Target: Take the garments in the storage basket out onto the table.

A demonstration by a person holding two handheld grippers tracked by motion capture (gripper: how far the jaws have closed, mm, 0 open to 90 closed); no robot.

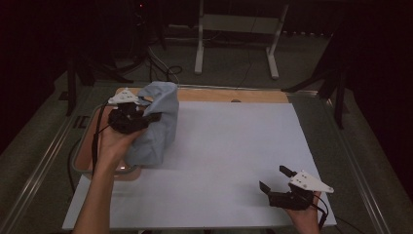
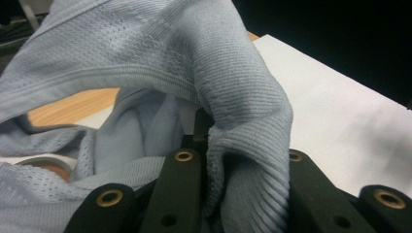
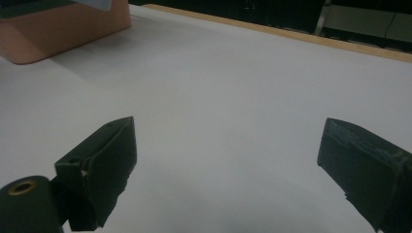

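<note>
A light blue knitted garment [image 1: 158, 124] hangs bunched above the left side of the table, its lower part trailing into a salmon-coloured bin [image 1: 82, 163]. My left gripper [image 1: 152, 117] is shut on a ribbed fold of it, and the left gripper view has that fold of the garment [image 2: 243, 97] pinched between the black jaws of the left gripper [image 2: 233, 170]. Near the table's front right corner my right gripper [image 1: 273, 178] rests low over the white sheet [image 1: 234, 146]. Its jaws stand wide apart, the right gripper [image 3: 226, 155] holding nothing.
The bin [image 3: 63, 29] stands at the table's left edge. A bare wooden strip [image 1: 234, 95] runs along the back of the table. Beyond it a white metal stand [image 1: 236, 29] rests on the floor. Metal rails line both table sides.
</note>
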